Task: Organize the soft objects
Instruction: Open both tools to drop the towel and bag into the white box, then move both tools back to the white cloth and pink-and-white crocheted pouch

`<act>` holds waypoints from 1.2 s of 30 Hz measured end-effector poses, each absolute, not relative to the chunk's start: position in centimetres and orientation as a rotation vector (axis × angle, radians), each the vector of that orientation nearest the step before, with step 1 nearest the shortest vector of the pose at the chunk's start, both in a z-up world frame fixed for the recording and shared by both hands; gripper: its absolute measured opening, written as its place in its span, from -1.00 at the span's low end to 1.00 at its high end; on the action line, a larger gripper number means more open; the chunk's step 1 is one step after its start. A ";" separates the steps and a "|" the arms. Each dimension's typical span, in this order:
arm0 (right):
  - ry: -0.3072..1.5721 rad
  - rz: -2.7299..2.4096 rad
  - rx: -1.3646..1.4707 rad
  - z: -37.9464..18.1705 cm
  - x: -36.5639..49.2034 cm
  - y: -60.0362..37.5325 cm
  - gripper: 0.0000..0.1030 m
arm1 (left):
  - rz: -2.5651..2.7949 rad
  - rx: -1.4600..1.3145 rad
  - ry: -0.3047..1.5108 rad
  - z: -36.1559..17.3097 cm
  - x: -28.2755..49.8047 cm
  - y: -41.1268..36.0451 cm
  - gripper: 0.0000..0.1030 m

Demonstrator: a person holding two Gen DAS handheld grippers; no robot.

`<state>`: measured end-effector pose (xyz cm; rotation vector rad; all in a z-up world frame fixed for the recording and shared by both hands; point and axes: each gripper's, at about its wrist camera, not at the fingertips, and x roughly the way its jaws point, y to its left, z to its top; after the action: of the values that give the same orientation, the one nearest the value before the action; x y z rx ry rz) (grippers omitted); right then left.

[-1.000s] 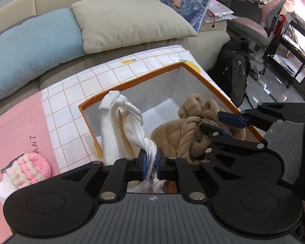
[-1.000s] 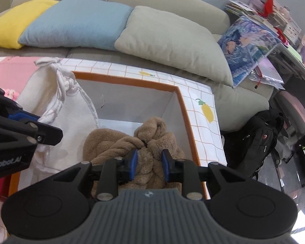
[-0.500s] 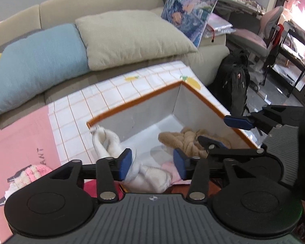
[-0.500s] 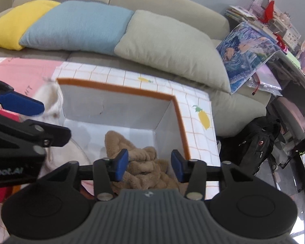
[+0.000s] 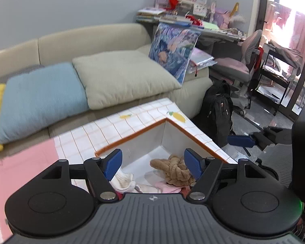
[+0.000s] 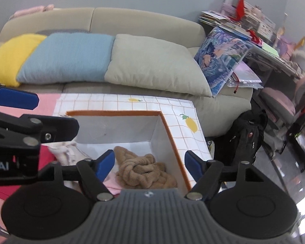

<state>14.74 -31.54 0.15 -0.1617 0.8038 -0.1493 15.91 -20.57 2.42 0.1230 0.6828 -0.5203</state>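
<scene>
A storage box (image 6: 173,142) with an orange rim and white inner walls stands in front of a beige sofa (image 6: 95,18). Its outside is white with an orange grid and lemon prints. On the box floor lie soft things – a knotted brown plush towel (image 6: 142,172), a cream cloth (image 5: 123,181) to its left, and a pale pink cloth (image 5: 166,188) between them. On the sofa seat rest three cushions side by side – yellow (image 6: 8,59), blue (image 6: 67,57), grey-green (image 6: 152,65).
</scene>
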 end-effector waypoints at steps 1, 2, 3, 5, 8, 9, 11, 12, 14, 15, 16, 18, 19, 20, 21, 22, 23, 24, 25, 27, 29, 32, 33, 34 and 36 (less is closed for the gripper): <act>0.801 -0.152 -0.149 0.3 14.4 -31.3 0.46 | -0.518 0.128 0.669 2.7 15.5 -20.3 0.58; 0.797 -0.153 -0.136 0.5 14.0 -31.0 0.46 | -0.516 0.130 0.655 3.0 15.1 -20.0 0.58; 0.792 -0.152 -0.125 0.6 13.6 -30.6 0.46 | -0.513 0.131 0.641 3.3 14.8 -19.6 0.58; 0.782 -0.148 -0.108 0.9 12.9 -29.8 0.46 | -0.501 0.132 0.618 3.7 14.1 -18.7 0.58; 0.763 -0.137 -0.090 1.1 11.9 -28.4 0.47 | -0.480 0.136 0.585 4.1 13.1 -17.1 0.58; 0.757 -0.132 -0.085 1.1 11.6 -28.0 0.47 | -0.471 0.141 0.577 4.1 12.8 -16.6 0.58; 0.748 -0.116 -0.067 1.1 11.0 -27.0 0.47 | -0.450 0.149 0.560 4.2 12.2 -15.4 0.58; 0.744 -0.104 -0.054 1.1 10.7 -26.5 0.47 | -0.440 0.150 0.556 4.2 12.0 -14.8 0.58; 0.742 -0.078 -0.035 0.9 10.2 -25.5 0.47 | -0.420 0.139 0.556 4.1 11.5 -13.4 0.58; 0.743 -0.066 -0.031 0.8 10.0 -24.9 0.47 | -0.411 0.132 0.559 4.0 11.3 -12.6 0.58; 0.745 -0.056 -0.029 0.7 9.8 -24.3 0.47 | -0.400 0.124 0.565 3.8 11.1 -12.0 0.58; 0.752 -0.031 -0.024 0.3 9.4 -23.1 0.46 | -0.376 0.122 0.574 3.3 10.7 -10.7 0.58; 0.756 -0.016 -0.021 0.2 9.1 -22.5 0.46 | -0.361 0.127 0.579 3.0 10.5 -10.1 0.58; 0.761 0.001 -0.020 0.0 9.0 -21.9 0.46 | -0.347 0.131 0.586 2.7 10.2 -9.5 0.58; 0.768 0.018 -0.023 -0.2 8.8 -21.3 0.46 | -0.332 0.136 0.595 2.3 10.0 -9.0 0.58; 0.775 0.033 -0.030 -0.4 8.7 -20.7 0.46 | -0.319 0.140 0.603 2.0 9.8 -8.3 0.58; 0.781 0.050 -0.038 -0.6 8.6 -20.0 0.46 | -0.307 0.142 0.613 1.6 9.6 -7.7 0.58; 0.786 0.067 -0.046 -0.9 8.3 -19.4 0.46 | -0.295 0.143 0.623 1.3 9.4 -7.2 0.58; 0.792 0.084 -0.056 -1.1 8.2 -18.7 0.46 | -0.284 0.143 0.633 1.0 9.2 -6.7 0.58; 0.803 0.118 -0.074 -1.6 7.9 -17.5 0.46 | -0.265 0.132 0.657 0.3 9.0 -5.7 0.58; 0.814 0.151 -0.090 -2.0 7.7 -16.4 0.45 | -0.248 0.121 0.678 -0.4 8.8 -4.6 0.58; 0.819 0.202 -0.130 -2.5 7.8 -14.7 0.45 | -0.213 0.125 0.703 -1.5 8.6 -3.0 0.58; 0.814 0.221 -0.150 -2.7 7.7 -14.1 0.44 | -0.204 0.127 0.709 -1.7 8.6 -2.6 0.58; 0.807 0.239 -0.172 -2.8 7.7 -13.5 0.44 | -0.195 0.129 0.715 -1.9 8.6 -2.2 0.58; 0.798 0.270 -0.214 -3.0 8.0 -12.5 0.44 | -0.180 0.125 0.724 -2.3 8.5 -1.1 0.57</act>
<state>8.00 -12.49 -3.03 -0.2141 0.7982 0.2698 8.51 -1.08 -2.33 0.1254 0.7237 -0.1804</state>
